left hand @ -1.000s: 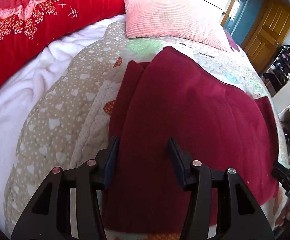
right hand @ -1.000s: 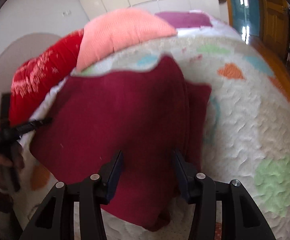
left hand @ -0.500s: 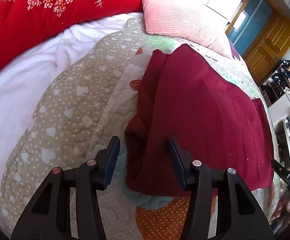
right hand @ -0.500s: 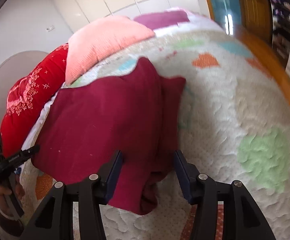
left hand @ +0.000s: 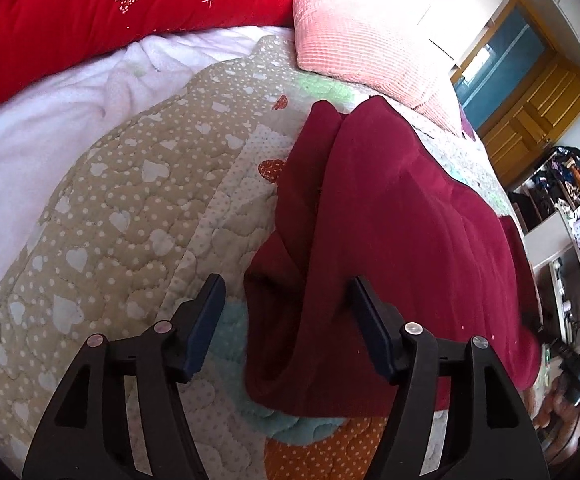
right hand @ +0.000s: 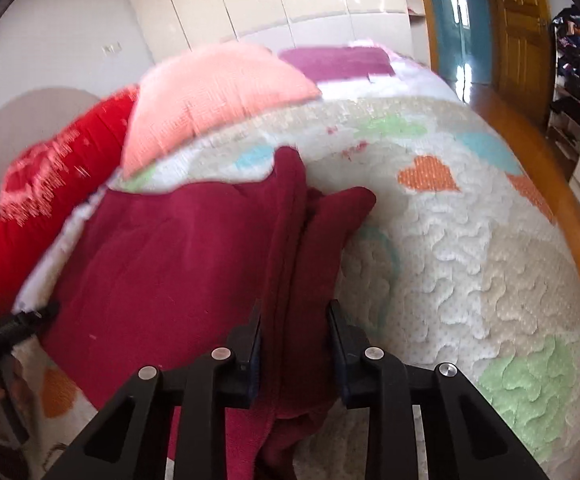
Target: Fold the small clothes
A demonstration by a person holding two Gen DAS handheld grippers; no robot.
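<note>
Your left gripper (left hand: 286,320) has its 2 black fingers wide apart. Nothing is pinched between them. The folded edge of the dark red soft fleece garment (left hand: 401,248) sits in the gap, and the right-hand finger (left hand: 371,332) lies against the cloth. The other finger (left hand: 202,324) hangs over the patchwork quilt with hearts and dots (left hand: 130,232). This gripper looks down and forward along the bed, low over the near corner of the garment.

Your right gripper (right hand: 294,336) has its fingers much closer together. A thick fold of the dark red garment (right hand: 178,256) runs up between them, and both fingers press on that fold, so it looks clamped. Cloth bunches and hangs down below the fingers. This gripper points along the garment's folded side, with the quilt (right hand: 469,264) off to its right.

The garment lies on the quilt in the middle of the bed, mostly flat, with a doubled-over flap along one side. Behind it sit a pink ribbed pillow (left hand: 361,28) and a bright red blanket with white flowers (left hand: 102,4). In the right wrist view, your left hand's tool (right hand: 6,324) shows at the far left edge, beside the garment.
</note>
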